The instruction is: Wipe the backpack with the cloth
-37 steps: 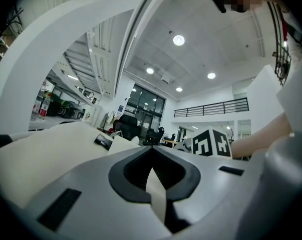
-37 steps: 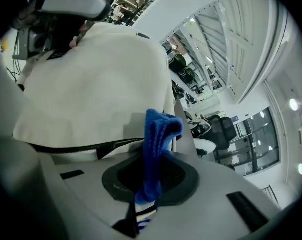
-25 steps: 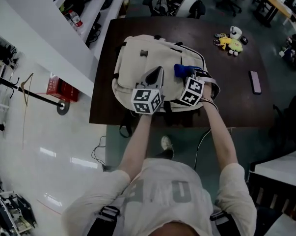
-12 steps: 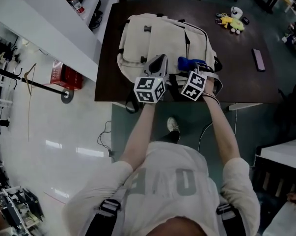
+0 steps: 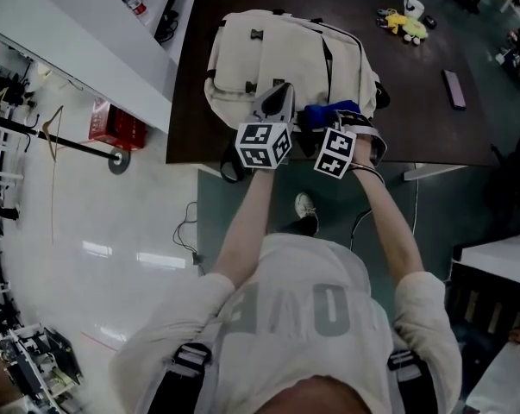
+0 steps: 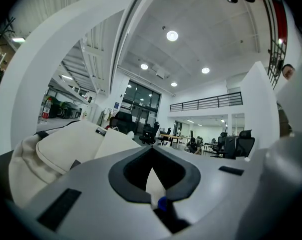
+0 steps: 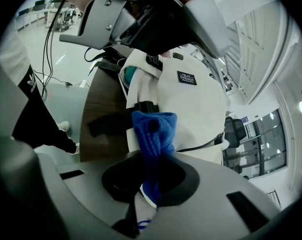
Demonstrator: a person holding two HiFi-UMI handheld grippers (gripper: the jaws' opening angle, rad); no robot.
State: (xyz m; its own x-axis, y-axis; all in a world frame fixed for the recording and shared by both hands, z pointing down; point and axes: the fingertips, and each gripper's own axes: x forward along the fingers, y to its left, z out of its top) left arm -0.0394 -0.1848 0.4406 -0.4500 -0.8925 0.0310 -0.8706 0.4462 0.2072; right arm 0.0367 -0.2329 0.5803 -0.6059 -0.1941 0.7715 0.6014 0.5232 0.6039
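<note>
Big cream cloth backpack (image 5: 277,50) lying flat on the dark brown wooden table (image 5: 423,119). Close to the table's left edge, with its bottom end right at the near edge. Black straps (image 5: 229,169) hanging down over that near edge.

Right gripper (image 7: 152,186) clenched tight on a blue knitted cloth (image 7: 153,131). Top of the cloth poking out past the jaws. Cloth at the backpack's near right side, close to the table's near edge. Touching the backpack or just above it: hard to tell.

Left gripper (image 6: 152,166) pinched closed with nothing inside, cream backpack showing past its tips. Held over the backpack's near end, just left of the cloth.

Only a thin strip of table between the backpack and the left edge. Wide stretch of brown tabletop to the right of the backpack, out to a flat dark bar (image 5: 454,89) near the right edge. Small yellow toy pile (image 5: 406,22) near the far right corner, well apart from the backpack.

Past the left edge, a long white shelf (image 5: 87,50) and a red crate (image 5: 113,126) down on the floor.
</note>
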